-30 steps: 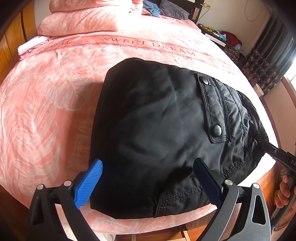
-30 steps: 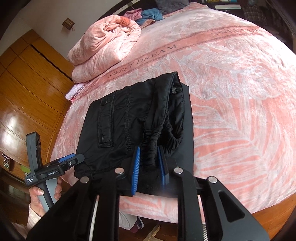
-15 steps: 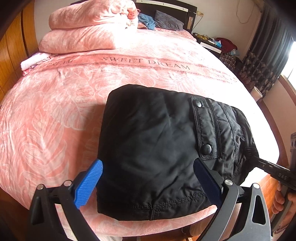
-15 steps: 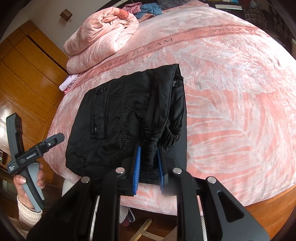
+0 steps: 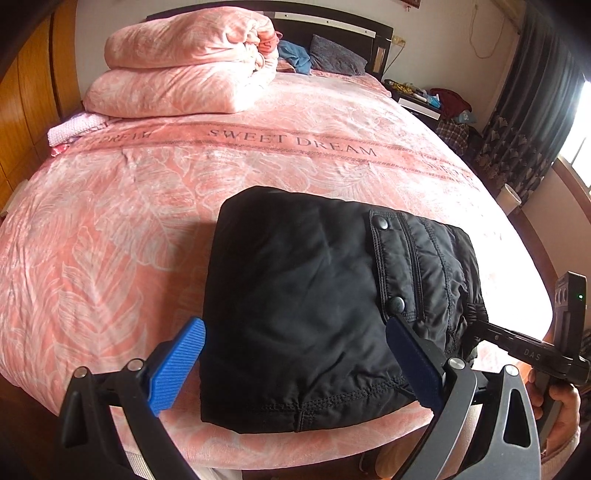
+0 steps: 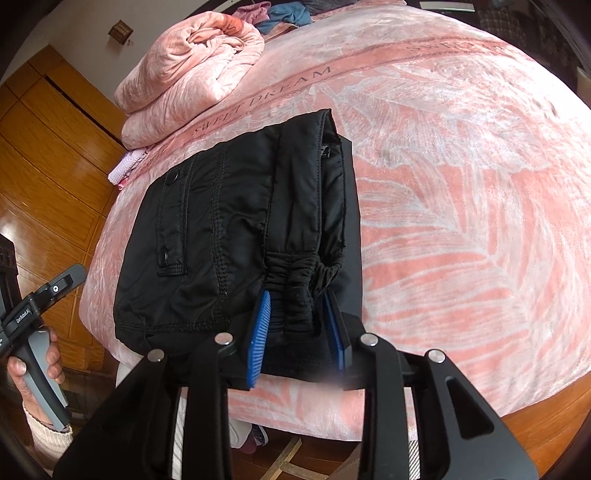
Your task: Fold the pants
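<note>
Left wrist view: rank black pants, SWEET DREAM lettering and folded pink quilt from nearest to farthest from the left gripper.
1. black pants, right ahead of the left gripper.
2. SWEET DREAM lettering, mid-bed.
3. folded pink quilt, far left, near the headboard.

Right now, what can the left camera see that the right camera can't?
Only the left wrist view shows the headboard, dark curtains and a cluttered nightstand. Only the right wrist view shows the gathered waistband between the right gripper pads, which have just been opening. Both show the folded black pants on the pink bedspread.
</note>
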`<state>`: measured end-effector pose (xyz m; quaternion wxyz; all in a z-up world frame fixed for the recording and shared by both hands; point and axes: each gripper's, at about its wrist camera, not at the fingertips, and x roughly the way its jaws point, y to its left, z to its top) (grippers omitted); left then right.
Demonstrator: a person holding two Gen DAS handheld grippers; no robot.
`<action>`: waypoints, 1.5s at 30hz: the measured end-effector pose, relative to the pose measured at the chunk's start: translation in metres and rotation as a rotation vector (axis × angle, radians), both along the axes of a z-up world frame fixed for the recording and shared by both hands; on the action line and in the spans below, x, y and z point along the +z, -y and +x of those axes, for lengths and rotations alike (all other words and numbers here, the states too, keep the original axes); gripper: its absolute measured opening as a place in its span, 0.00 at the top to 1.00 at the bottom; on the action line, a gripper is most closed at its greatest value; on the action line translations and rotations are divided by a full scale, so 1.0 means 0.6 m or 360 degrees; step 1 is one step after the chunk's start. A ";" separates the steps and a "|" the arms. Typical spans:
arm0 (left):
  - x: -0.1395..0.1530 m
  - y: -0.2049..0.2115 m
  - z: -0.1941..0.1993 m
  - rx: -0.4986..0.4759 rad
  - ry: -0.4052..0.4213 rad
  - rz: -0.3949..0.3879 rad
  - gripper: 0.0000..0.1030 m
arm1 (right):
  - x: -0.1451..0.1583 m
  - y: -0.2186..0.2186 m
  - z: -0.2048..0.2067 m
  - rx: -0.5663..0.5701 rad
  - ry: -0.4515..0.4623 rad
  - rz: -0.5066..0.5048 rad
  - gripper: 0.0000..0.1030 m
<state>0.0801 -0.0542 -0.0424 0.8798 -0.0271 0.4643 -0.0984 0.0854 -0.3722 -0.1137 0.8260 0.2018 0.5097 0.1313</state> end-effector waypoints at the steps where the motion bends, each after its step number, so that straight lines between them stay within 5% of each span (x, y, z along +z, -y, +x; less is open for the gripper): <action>1: 0.001 0.000 -0.001 0.0000 0.0003 -0.0003 0.04 | -0.002 0.002 -0.002 -0.0005 -0.0001 0.0015 0.72; 5: 0.005 0.001 -0.006 -0.0015 0.0020 0.0007 0.04 | -0.007 0.016 -0.010 -0.0042 -0.0022 0.0042 0.61; 14: -0.038 -0.042 -0.007 0.0079 -0.0118 -0.0013 0.04 | 0.001 0.038 -0.050 -0.0091 -0.0048 -0.0110 0.62; 23: -0.083 -0.085 -0.004 0.0131 -0.0273 -0.0083 0.04 | 0.036 0.017 -0.038 -0.0036 0.0054 -0.0077 0.62; 31: -0.101 -0.145 0.033 0.0100 -0.0496 -0.0576 0.04 | 0.061 0.038 -0.031 -0.0031 0.0097 0.0054 0.58; 36: -0.131 -0.187 0.040 -0.0019 -0.0672 -0.0988 0.04 | 0.061 0.056 -0.034 0.0009 0.0083 0.0246 0.54; 45: -0.198 -0.212 0.058 -0.0020 -0.0846 -0.1110 0.04 | 0.006 0.066 -0.024 0.0034 -0.0076 0.0501 0.40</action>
